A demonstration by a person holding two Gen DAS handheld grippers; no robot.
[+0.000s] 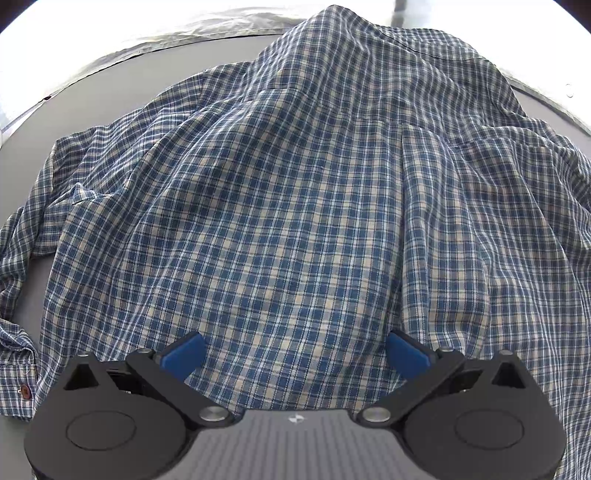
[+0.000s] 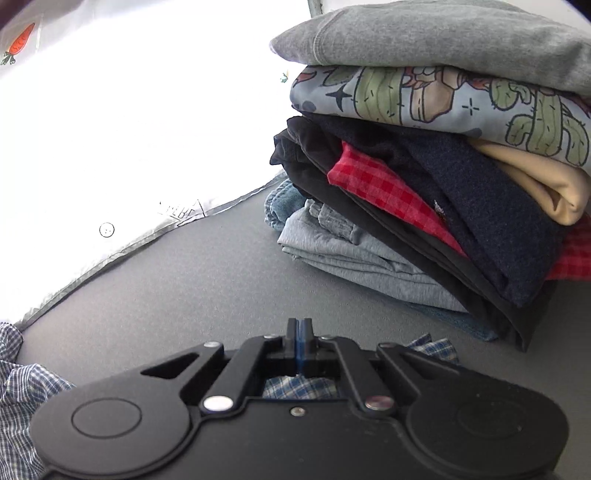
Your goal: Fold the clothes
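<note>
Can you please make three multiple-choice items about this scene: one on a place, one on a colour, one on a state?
1. Where is the grey garment?
A. on top of the pile
B. under the pile
C. beside the pile, on the table

2. What colour is the checked cloth in the pile?
A. green
B. red
C. yellow

3. How is the left claw?
A. shut on a sleeve
B. out of view
C. open over the plaid shirt

Answers:
1 A, it lies above the cactus-print piece.
2 B, red squares show between dark layers.
3 C, its blue pads stand wide apart with shirt fabric between them.
</note>
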